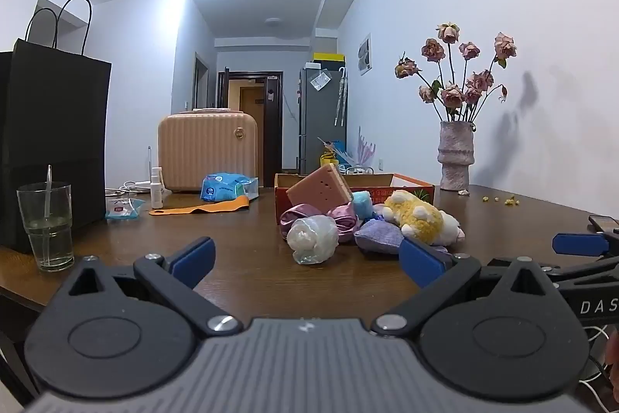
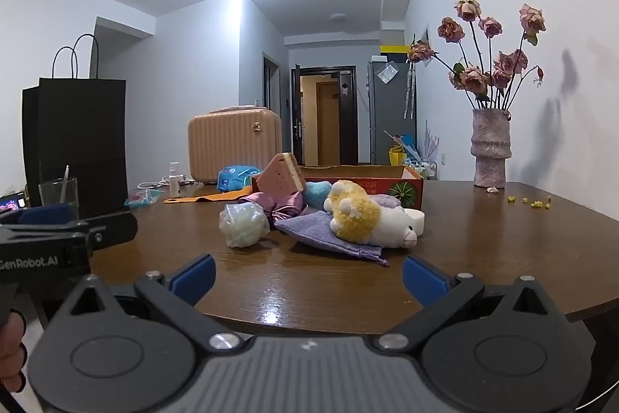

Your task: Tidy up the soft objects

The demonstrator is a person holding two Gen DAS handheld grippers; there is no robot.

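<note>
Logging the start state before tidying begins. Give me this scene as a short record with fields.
surface: brown wooden table
soft pile: plush sheep, purple cloth, pink satin bow, bagged white bundle, pink sponge
container: cardboard box behind the pile
left gripper: jaws open, holding nothing
right gripper: jaws open, holding nothing
bystanders: vase, glass

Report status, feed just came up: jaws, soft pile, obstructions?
Left gripper, right gripper: jaws open, empty. Yellow-and-white plush sheep heaped before red cardboard box. Nothing blocking.
</note>
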